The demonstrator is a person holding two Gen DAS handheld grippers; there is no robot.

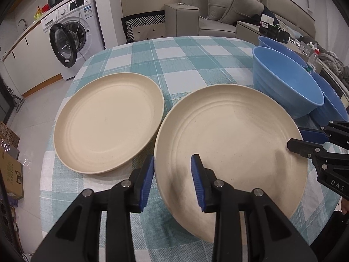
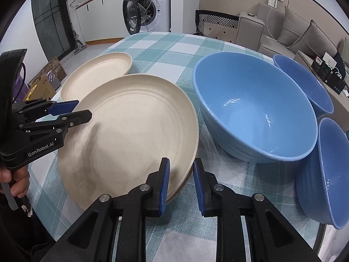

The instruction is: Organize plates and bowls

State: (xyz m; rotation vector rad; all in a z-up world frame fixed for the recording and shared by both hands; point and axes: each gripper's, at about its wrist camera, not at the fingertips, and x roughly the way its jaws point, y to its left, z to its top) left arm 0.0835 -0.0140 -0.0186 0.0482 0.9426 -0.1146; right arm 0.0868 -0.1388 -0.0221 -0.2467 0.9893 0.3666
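Two cream plates lie side by side on the checked tablecloth: a far plate (image 1: 106, 122) (image 2: 98, 74) and a near plate (image 1: 229, 144) (image 2: 128, 135). My left gripper (image 1: 172, 179) (image 2: 84, 109) stands over the near plate's left rim, one blue pad outside it and one inside, with a gap showing, so it is open. My right gripper (image 2: 182, 181) (image 1: 296, 137) straddles the opposite rim the same way, pads apart from it and open. Three blue bowls (image 2: 255, 109) (image 2: 305, 80) (image 2: 327, 174) stand right of the plates, the largest nearest the plate.
The round table's edge (image 1: 65, 91) drops to a tiled floor with cardboard boxes (image 1: 11, 170) at the left. A washing machine (image 1: 72, 35) with its door open and a grey sofa (image 1: 218, 13) stand beyond. A hand (image 2: 17, 183) holds the left gripper's handle.
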